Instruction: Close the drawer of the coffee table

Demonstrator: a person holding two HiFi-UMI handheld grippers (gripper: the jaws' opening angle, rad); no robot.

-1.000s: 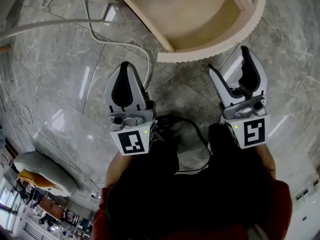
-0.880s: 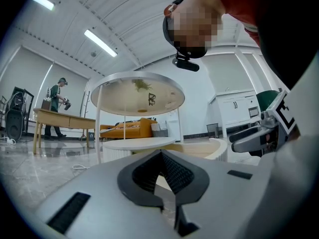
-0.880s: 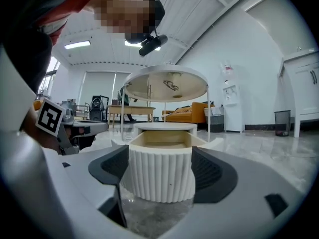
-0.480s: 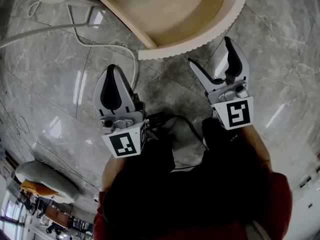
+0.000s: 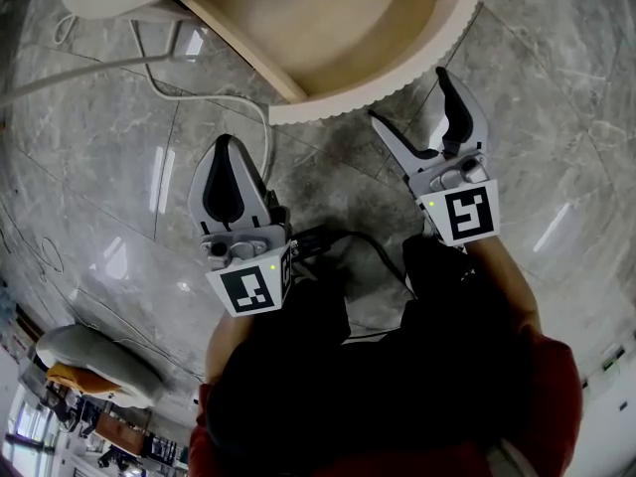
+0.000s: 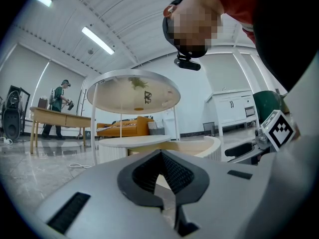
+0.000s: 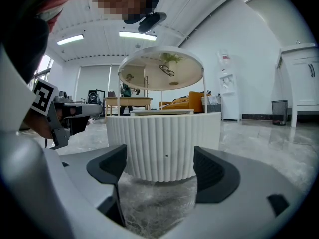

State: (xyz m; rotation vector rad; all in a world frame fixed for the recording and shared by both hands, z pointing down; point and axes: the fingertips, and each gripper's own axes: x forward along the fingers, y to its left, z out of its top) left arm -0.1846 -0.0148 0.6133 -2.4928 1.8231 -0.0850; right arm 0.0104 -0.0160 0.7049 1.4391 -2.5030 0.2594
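Note:
The coffee table's drawer (image 5: 328, 18) stands pulled out, its wooden inside bare and its cream fluted curved front (image 5: 378, 85) facing me. My right gripper (image 5: 409, 97) is open just short of that front; its jaws have just been opening and nothing is between them. In the right gripper view the fluted front (image 7: 164, 143) fills the gap ahead of the right gripper (image 7: 159, 171), apart from the pads. My left gripper (image 5: 225, 157) is shut on nothing, held level over the floor, left of and short of the drawer. The left gripper view shows the left gripper (image 6: 162, 183) pointing at the drawer (image 6: 199, 146).
A white cable (image 5: 238, 97) and a thin metal table leg (image 5: 99, 58) cross the marble floor left of the drawer. A black cable (image 5: 373, 251) hangs between my arms. Far off stand a person (image 6: 60, 101) at a long table and a white cabinet (image 6: 234, 108).
My right gripper has sunk and come closer to the drawer's fluted front, and its jaws stand wider apart. The left gripper has hardly moved.

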